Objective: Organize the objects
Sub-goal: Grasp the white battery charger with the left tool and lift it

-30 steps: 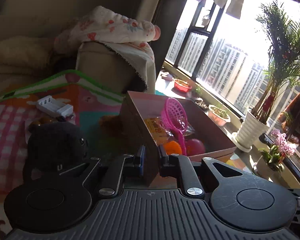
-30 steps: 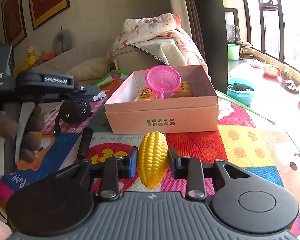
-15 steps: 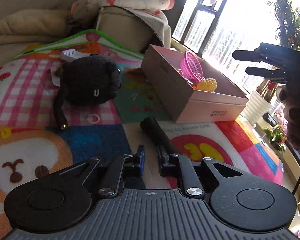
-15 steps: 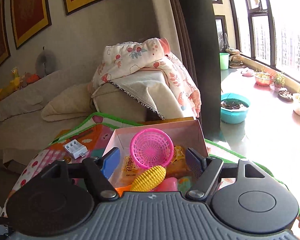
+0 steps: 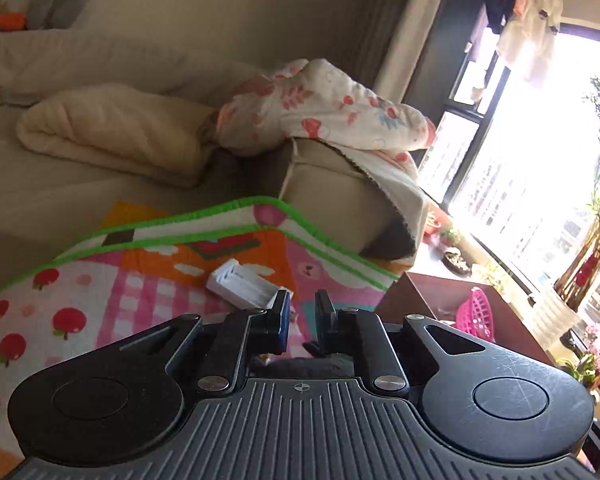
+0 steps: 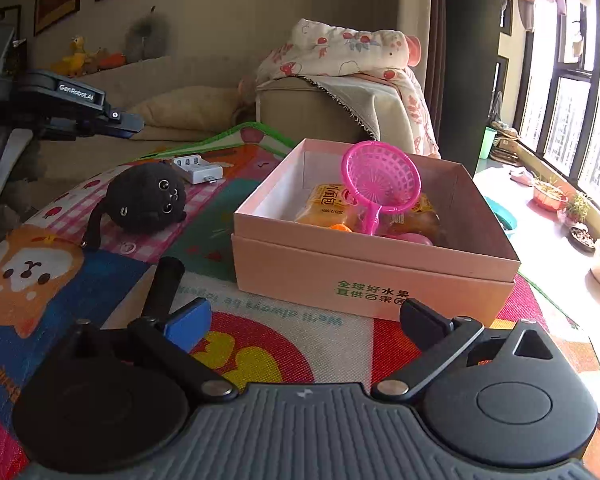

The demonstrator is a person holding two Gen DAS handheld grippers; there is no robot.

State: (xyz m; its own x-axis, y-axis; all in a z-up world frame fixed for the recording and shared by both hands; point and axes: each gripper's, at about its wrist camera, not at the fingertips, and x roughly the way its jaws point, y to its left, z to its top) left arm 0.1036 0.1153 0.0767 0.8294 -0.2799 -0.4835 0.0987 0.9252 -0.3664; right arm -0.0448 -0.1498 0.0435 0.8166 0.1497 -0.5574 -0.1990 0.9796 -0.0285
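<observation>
Tools first, since they're closest: the right tool (image 6: 300,320) has its jaws swinging open, already spread wide, with nothing between them, just the colourful cartoon play mat (image 6: 260,352) underneath. The left tool (image 5: 302,316) is pinched nearly shut and empty, hovering over the pink checked part of the mat.

Just ahead of the right tool lies a matte black cylindrical stick (image 6: 162,284), flat on the mat. Looks rigid and light, so I'd pinch it across the middle; it might roll if nudged.

Next out is the pale pink cardboard box (image 6: 340,276), where stuff is getting collected. Inside are a bright pink plastic mesh scoop (image 6: 380,180), yellow snack packets and a couple of other bits I can't make out.

Left of the box sits the fuzzy black round plush toy (image 6: 148,200). Soft and squishy, so grab the body deep rather than the dangling strap. Beyond it is the white plastic battery charger (image 6: 198,168); hard, slick, best gripped across its narrow sides.

Beige sofa (image 6: 204,108) behind it all.
</observation>
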